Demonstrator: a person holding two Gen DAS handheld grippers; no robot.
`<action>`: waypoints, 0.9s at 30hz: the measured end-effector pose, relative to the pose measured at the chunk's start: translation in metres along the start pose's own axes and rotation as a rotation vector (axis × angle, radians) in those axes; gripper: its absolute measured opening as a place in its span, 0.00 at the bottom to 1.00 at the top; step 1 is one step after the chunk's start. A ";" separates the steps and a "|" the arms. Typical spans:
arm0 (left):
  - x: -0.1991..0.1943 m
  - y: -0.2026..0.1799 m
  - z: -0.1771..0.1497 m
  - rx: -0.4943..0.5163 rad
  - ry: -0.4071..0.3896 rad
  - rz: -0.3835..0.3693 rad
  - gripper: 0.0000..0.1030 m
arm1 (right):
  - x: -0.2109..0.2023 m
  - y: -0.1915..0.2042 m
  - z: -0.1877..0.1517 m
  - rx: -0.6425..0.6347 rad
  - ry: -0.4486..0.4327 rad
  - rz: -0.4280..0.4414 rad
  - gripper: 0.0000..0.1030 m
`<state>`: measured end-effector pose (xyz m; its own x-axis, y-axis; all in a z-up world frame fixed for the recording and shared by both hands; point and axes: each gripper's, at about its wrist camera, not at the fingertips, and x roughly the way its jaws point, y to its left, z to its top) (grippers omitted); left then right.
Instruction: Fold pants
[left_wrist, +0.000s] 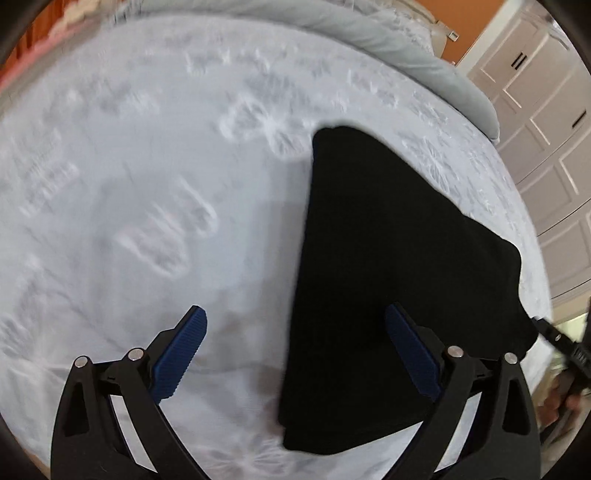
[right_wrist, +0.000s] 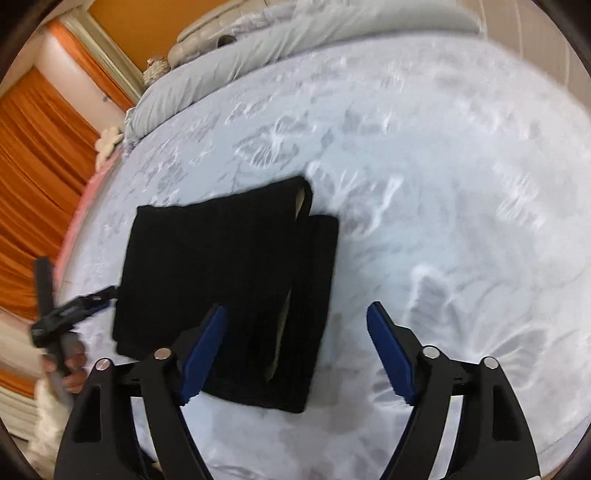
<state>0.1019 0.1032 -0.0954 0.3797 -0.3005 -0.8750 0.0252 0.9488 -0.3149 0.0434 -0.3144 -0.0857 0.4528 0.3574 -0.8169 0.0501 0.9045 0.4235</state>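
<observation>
Both grippers, left (left_wrist: 295, 354) and right (right_wrist: 295, 347), gape above blurred folded pants (right_wrist: 229, 291).

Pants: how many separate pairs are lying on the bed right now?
1. A single pair of black pants, folded into a compact stack, lies on the pale bedspread, left of centre in the right wrist view. Nothing shows a second pair; one could lie outside the frames.
</observation>
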 end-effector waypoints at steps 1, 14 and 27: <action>0.011 0.000 -0.001 -0.011 0.026 -0.020 0.95 | 0.012 0.001 0.003 0.018 0.027 0.017 0.75; -0.034 0.050 -0.024 -0.083 0.036 0.102 0.00 | 0.032 0.027 -0.021 -0.120 0.128 -0.085 0.53; -0.078 -0.036 -0.030 0.228 -0.227 0.127 0.68 | 0.067 0.063 0.054 -0.202 -0.019 -0.204 0.34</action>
<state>0.0438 0.0894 -0.0270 0.5883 -0.1734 -0.7898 0.1611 0.9823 -0.0956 0.1252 -0.2462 -0.0926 0.4679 0.1604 -0.8691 -0.0358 0.9860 0.1627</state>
